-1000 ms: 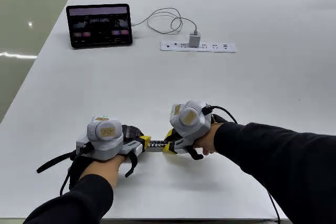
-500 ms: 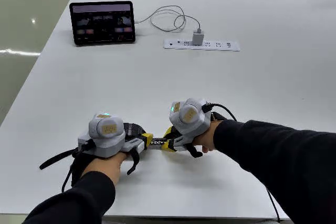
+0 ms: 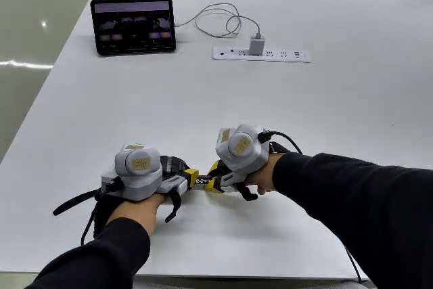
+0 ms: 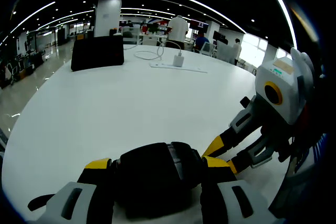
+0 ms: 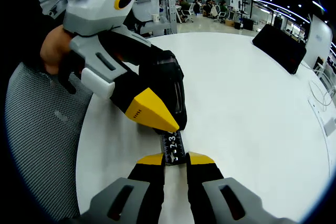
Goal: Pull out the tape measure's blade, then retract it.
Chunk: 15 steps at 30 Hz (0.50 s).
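Note:
The black tape measure body (image 3: 173, 166) rests on the white table (image 3: 304, 120), and my left gripper (image 3: 190, 179) is shut on it. In the left gripper view the body (image 4: 155, 177) sits between the yellow-tipped jaws of the left gripper (image 4: 157, 163). A short stretch of dark numbered blade (image 5: 172, 147) runs from the body (image 5: 169, 85) to my right gripper (image 5: 175, 159), which is shut on the blade's end. In the head view the right gripper (image 3: 210, 184) sits just right of the left one, with only a little blade (image 3: 201, 181) between them.
A dark tablet (image 3: 133, 25) stands at the far left of the table. A white power strip (image 3: 262, 54) with a charger (image 3: 256, 45) and looped cable lies at the far middle. The table's near edge runs just under my forearms.
The right gripper has moved left toward the left gripper, and the stretch of blade showing between them has become shorter. The head camera has shifted slightly.

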Available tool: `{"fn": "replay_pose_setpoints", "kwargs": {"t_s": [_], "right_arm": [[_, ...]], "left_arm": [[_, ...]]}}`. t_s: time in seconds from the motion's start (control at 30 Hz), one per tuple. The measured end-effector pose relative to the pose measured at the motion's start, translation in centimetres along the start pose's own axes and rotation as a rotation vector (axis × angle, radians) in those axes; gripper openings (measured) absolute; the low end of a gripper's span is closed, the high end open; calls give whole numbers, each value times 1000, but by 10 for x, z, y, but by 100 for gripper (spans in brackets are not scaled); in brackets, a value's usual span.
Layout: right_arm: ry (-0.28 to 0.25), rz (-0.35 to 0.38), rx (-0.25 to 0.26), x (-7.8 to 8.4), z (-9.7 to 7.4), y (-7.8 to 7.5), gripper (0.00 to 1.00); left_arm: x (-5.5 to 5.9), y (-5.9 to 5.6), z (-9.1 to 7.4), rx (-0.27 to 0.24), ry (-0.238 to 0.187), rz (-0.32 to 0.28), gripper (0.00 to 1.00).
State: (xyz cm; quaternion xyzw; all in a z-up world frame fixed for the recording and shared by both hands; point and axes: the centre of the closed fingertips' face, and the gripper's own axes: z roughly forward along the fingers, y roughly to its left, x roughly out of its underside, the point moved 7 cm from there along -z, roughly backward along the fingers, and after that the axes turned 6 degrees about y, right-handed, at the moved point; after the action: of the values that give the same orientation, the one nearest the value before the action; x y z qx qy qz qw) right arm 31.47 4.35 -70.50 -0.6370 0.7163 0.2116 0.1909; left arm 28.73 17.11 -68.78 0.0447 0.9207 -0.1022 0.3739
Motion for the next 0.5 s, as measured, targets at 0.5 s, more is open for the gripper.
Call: {"fn": "replay_pose_setpoints", "kwargs": {"t_s": [0.5], "right_arm": [[-8, -8, -4, -8, 5, 0, 11]], "left_arm": [[0, 1, 0, 1, -2, -5, 63]]}}
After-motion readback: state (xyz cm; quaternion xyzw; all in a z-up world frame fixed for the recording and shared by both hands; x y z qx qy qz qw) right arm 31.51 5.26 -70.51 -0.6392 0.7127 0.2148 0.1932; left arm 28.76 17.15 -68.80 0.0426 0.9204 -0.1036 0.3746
